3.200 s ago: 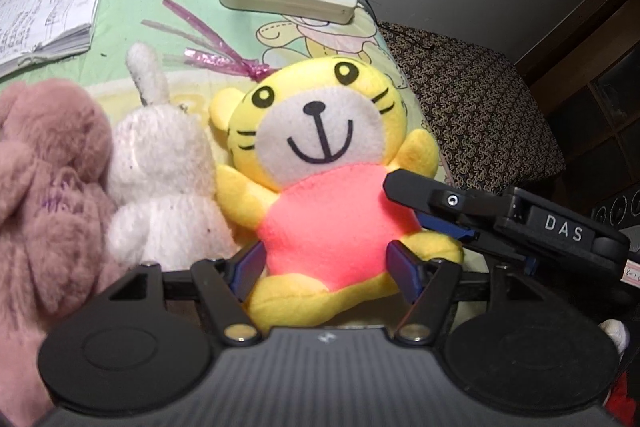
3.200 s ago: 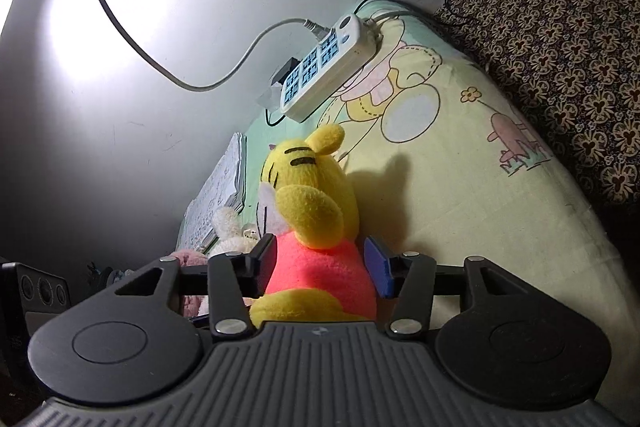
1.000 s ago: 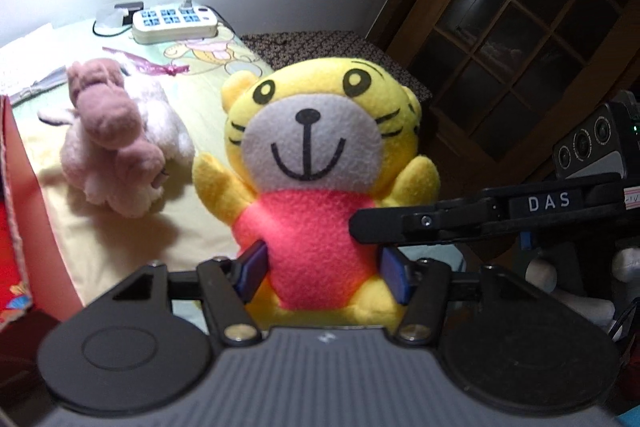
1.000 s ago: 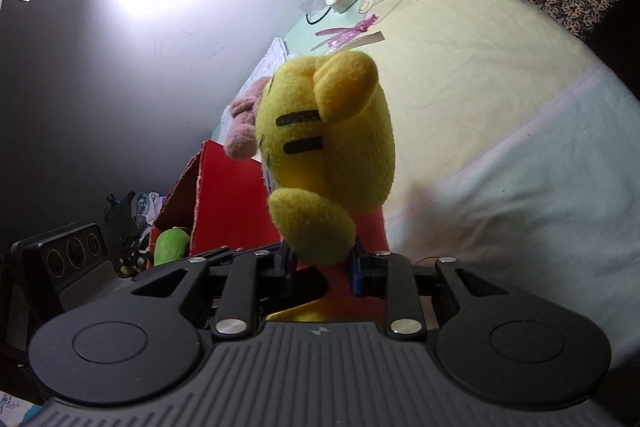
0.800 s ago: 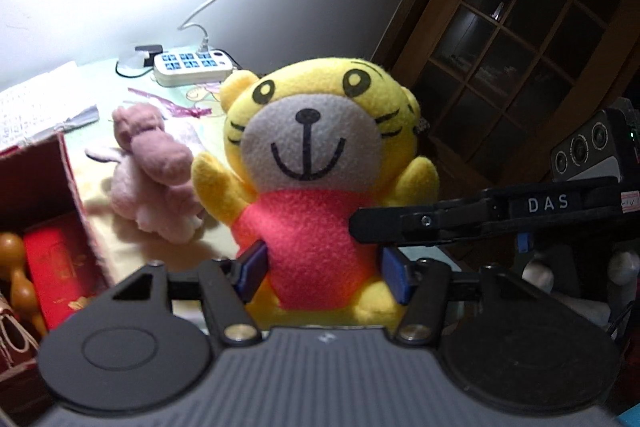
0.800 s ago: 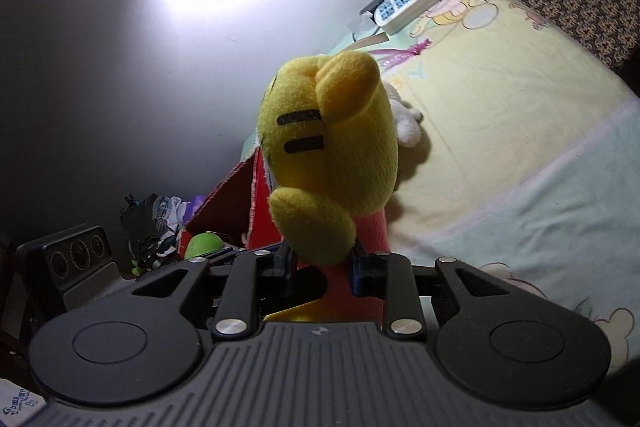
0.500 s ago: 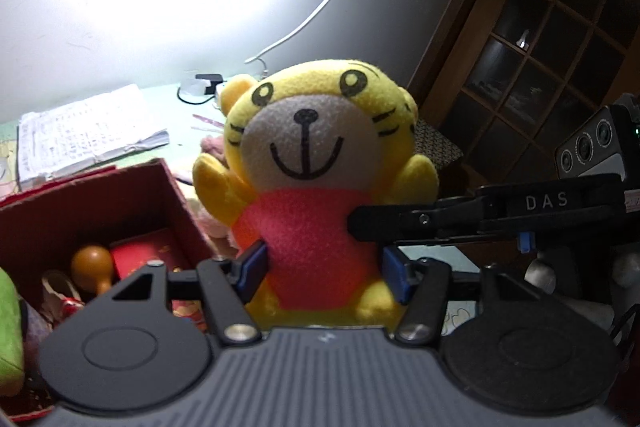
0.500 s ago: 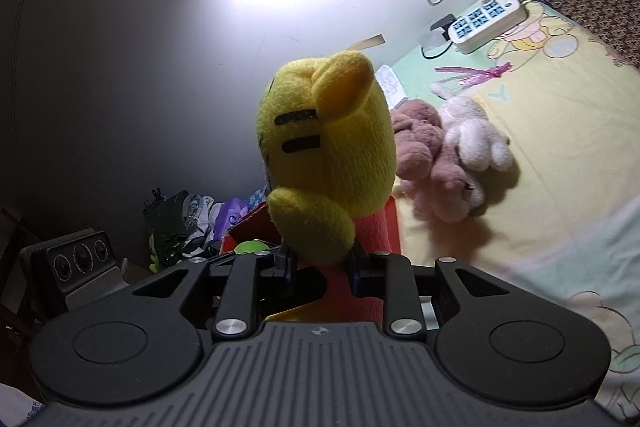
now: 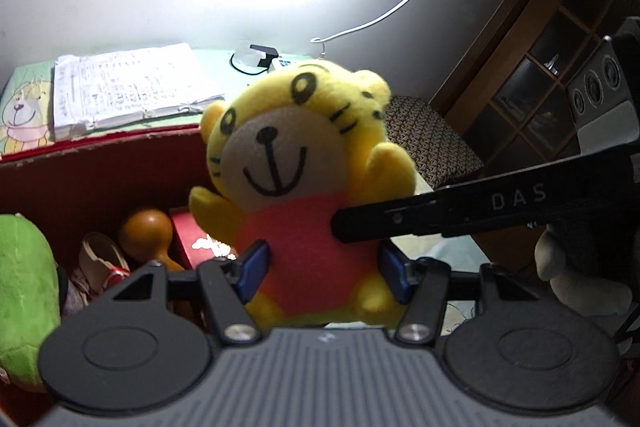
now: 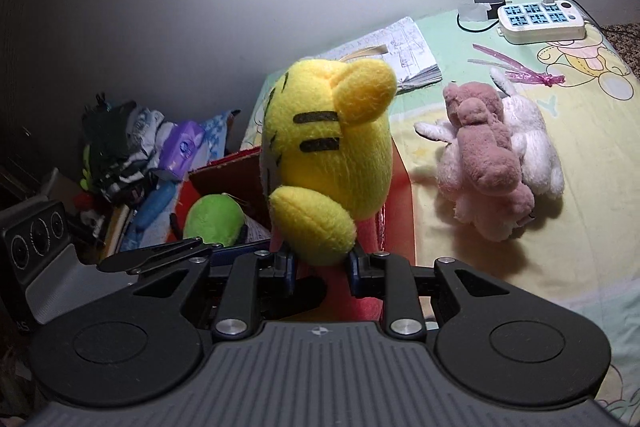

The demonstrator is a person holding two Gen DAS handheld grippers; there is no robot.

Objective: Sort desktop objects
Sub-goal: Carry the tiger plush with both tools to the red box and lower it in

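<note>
**Tiger toy carried from the bed to the red box, held by both grippers**

The yellow tiger toy (image 9: pixel 296 163) is held in the air, upright and facing the left camera, above the open red box (image 9: pixel 100 163). The left gripper (image 9: pixel 320 267) pinches the pink body at the waist, one blue finger (image 9: pixel 252 267) on each side. The right gripper (image 10: pixel 320 263) comes in from the side and, with its fingers (image 10: pixel 358 269) nearly together, pinches the toy low down beneath its arm; the exact part it grips is hidden.

A few seconds earlier the toy sat on the bed beside the pink rabbit (image 10: pixel 484 155) and the white rabbit (image 10: pixel 528 139). It has since been lifted and carried sideways, so that the box, first absent from both views, now lies directly below and behind it. The two rabbits remain on the bed sheet (image 10: pixel 580 227), touching each other and well apart from the toy. The grip of both pairs of fingers has scarcely changed during the carry.

Inside the box lie a green soft toy (image 9: pixel 24 291), a brown wooden figure (image 9: pixel 146 231) and a small red packet (image 9: pixel 192 239). Beyond it lie an open notebook (image 9: pixel 128 87) and a power strip (image 10: pixel 540 19) with its white cable.

Judged from this position, the transport step is nearly complete: the toy appears ready to be lowered and released into the box, and the rabbits are still to be sorted.
</note>
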